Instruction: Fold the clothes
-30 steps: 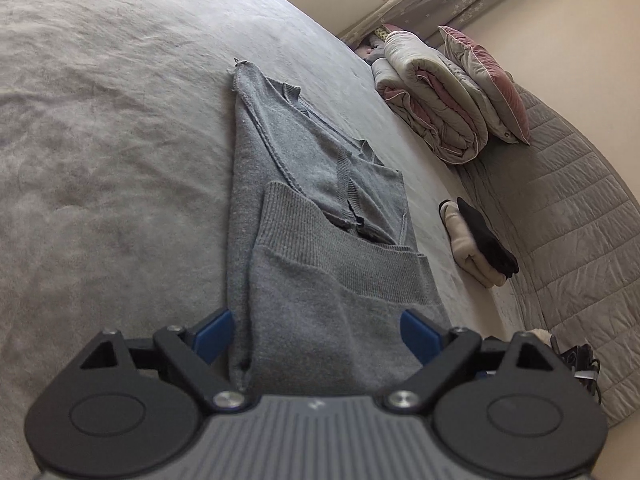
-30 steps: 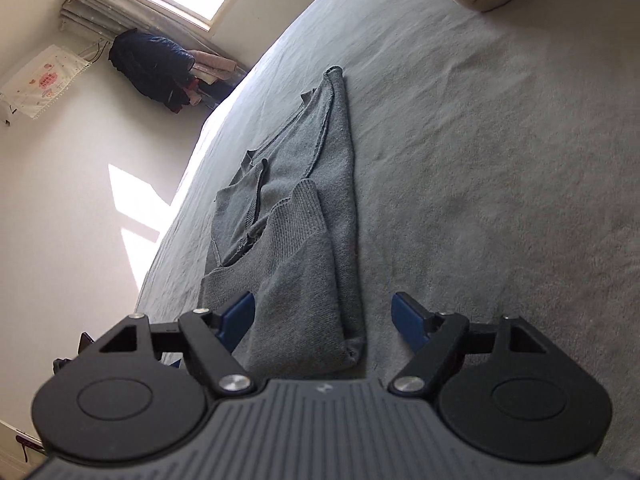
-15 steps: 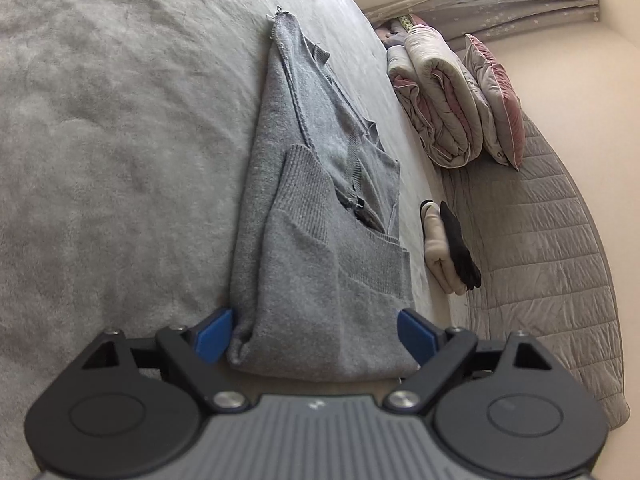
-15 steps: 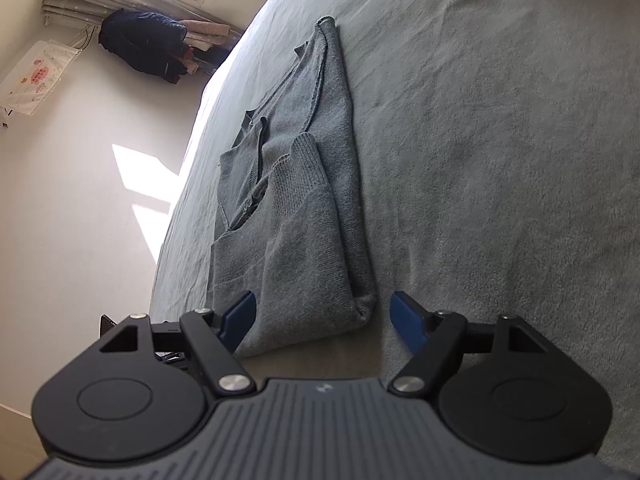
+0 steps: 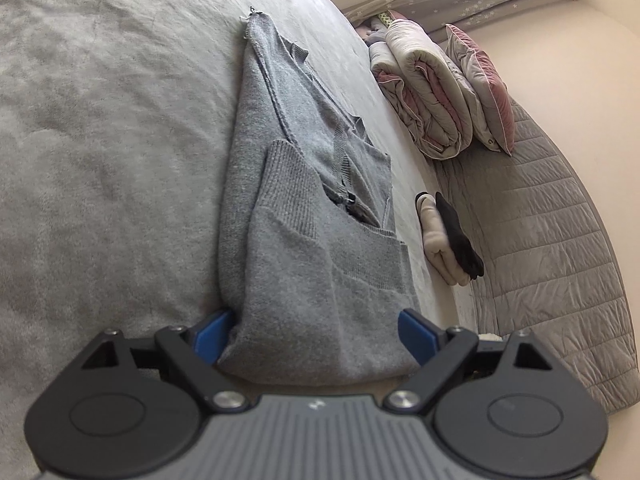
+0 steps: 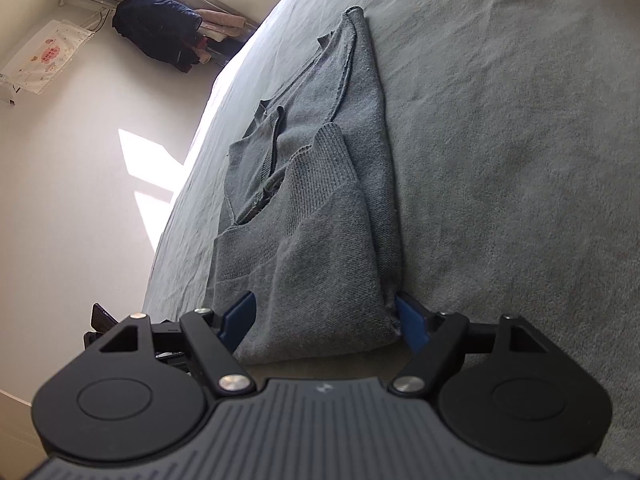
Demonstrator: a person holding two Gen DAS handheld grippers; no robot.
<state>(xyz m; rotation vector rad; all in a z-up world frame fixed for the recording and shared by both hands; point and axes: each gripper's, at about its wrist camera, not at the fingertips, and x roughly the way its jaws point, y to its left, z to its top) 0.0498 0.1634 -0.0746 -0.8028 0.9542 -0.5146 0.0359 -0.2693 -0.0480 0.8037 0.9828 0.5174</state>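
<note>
A grey knitted sweater (image 5: 304, 216) is laid lengthwise on a grey bedspread (image 5: 100, 140), partly folded, with its ribbed hem turned back over the body; in the left wrist view it runs from the lower centre of the frame up toward the upper centre; the near folded edge of the sweater is seen between the blue fingertips of the left gripper (image 5: 316, 332), which are spread wide apart; the left fingertip is at or just beside the sweater's lower left corner, while the right fingertip stands just off its right edge, and no clamping is seen. In the right wrist view the same sweater (image 6: 316, 216) fills the centre of the frame, and its near edge is again framed by the right gripper (image 6: 324, 320), whose fingers are held apart; the right blue fingertip is touching or just beside the sweater's lower right corner, and the left fingertip overlaps the near edge of the fabric; whether it touches cannot be told. At the upper right of the left view a rolled quilt (image 5: 424, 92) and a pink pillow (image 5: 484, 84) are seen at the head of the bed; below them, right of the sweater, a small stack of folded clothes (image 5: 444, 240), pale and black, is lying. At the upper left of the right view a dark jacket (image 6: 156, 32) is hung by the wall.
</note>
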